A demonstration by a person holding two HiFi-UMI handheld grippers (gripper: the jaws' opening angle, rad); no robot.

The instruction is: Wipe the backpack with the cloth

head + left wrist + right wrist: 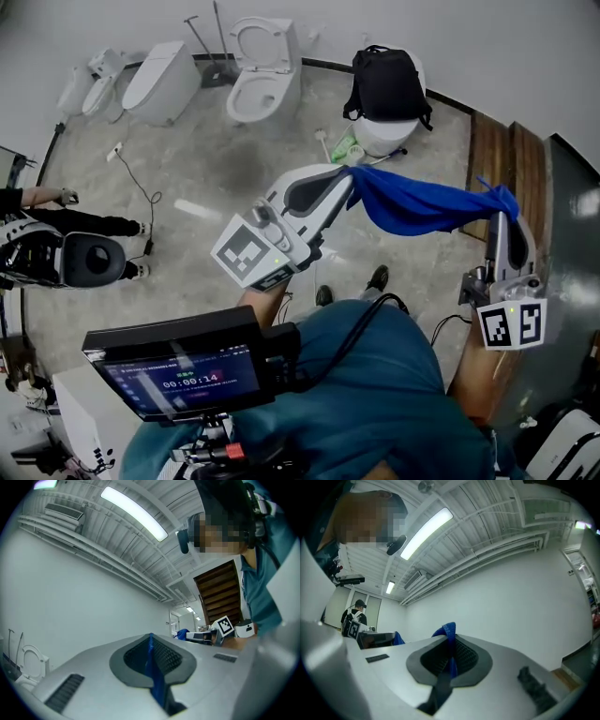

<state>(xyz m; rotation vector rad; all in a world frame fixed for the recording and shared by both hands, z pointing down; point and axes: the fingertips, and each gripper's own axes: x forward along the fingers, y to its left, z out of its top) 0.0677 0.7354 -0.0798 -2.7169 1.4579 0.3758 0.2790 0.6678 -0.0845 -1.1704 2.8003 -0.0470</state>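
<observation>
Between your two grippers: the blue cloth hangs spread in the air, one end in each, sagging a little in the middle.
Left gripper: its jaws are closed on the cloth's left end. In the left gripper view a thin blue fold runs pinched between the pads.
Right gripper: it is clamped on the cloth's right end. In the right gripper view a blue tuft sticks up past the jaw tips.
Backpack: it stands upright on a white toilet at the far side of the room, near the wall and well apart from the cloth.
Step in hand: you appear to be readying the cloth. It touches nothing yet, so no wiping has begun.
Next move: you need to close the gap and bring the stretched cloth flat against the backpack's near face. Keep both grips firm and press lightly, since the bag only rests on the toilet and could probably tip or slide.
Backpack's look: it is black, soft-sided and matte, with straps hanging down both sides. From here you cannot tell whether it carries any dirt.
</observation>
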